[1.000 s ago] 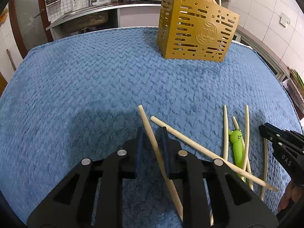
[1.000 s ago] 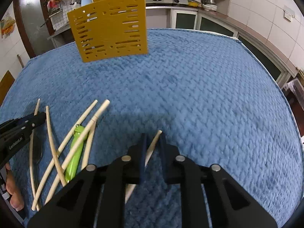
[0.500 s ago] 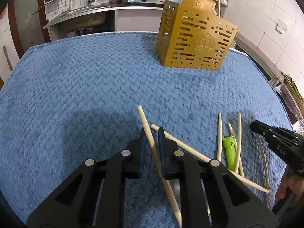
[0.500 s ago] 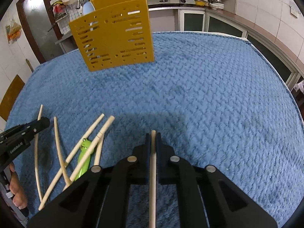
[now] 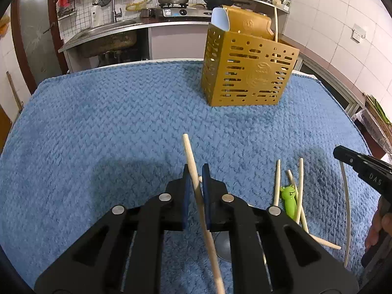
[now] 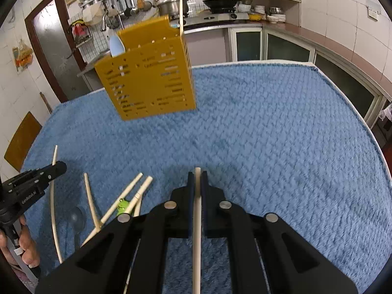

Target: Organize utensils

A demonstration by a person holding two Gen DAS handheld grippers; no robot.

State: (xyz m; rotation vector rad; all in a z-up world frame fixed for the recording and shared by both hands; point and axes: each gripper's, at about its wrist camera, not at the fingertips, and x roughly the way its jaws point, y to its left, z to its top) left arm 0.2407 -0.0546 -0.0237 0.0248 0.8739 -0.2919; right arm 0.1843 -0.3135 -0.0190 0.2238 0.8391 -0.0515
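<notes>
Blue knitted cloth covers the table in a tiled kitchen; left gripper and right gripper each clamp one chopstick.

Holder at cloth's far side, loose chopsticks nearer

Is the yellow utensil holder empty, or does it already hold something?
Not empty. The yellow utensil holder stands upright with one chopstick and a pale blue utensil sticking out.
</notes>
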